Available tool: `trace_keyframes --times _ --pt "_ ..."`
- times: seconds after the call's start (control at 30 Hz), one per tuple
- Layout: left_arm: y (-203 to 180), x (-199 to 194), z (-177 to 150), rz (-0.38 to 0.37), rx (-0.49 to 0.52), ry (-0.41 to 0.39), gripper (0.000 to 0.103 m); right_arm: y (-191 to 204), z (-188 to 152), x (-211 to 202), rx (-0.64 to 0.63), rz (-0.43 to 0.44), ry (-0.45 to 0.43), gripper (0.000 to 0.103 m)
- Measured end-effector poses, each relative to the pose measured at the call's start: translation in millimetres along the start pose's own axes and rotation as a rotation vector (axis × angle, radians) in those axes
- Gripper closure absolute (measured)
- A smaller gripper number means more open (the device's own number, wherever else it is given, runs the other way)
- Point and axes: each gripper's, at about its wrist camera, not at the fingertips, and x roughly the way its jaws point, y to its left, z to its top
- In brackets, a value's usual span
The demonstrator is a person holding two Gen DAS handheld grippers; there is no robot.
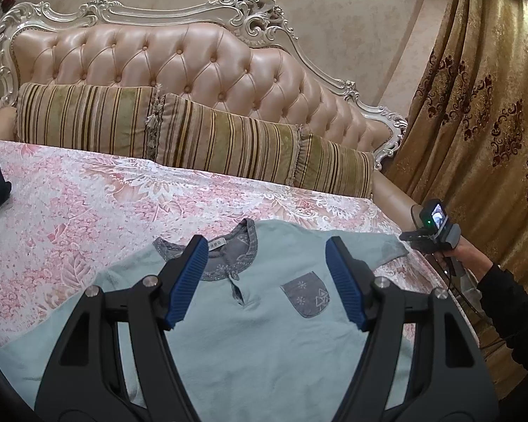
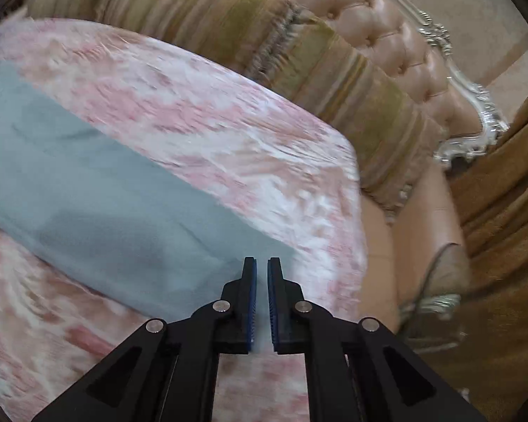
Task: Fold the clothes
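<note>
Left gripper [image 1: 266,281] hovers wide open over the shirt [image 1: 264,334]; right gripper [image 2: 261,304], nearly closed, pinches the sleeve [image 2: 130,218] edge. Light, limp cloth; grip hems and shoulders.

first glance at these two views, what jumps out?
The pale blue shirt lies face up on the pink floral bedspread, grey pocket and collar showing, with the left tool open wide above its chest. Behind, the tufted pink headboard and striped bolsters fill the back. The right tool, nearly shut, is at the shirt's sleeve end by the bed's right edge.
</note>
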Motion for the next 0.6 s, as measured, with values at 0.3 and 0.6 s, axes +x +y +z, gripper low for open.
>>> trace_keyframes --times 0.3,0.6 --pt "-4.8 5.5 -0.8 0.005 0.016 0.013 0.031 -31.1 -11.0 9.9 0.210 0.168 0.016 0.075" --pt "1.7 6.2 -1.1 0.013 -0.002 0.013 0.031 -41.8 -8.3 13.2 0.311 0.231 -0.001 0.062"
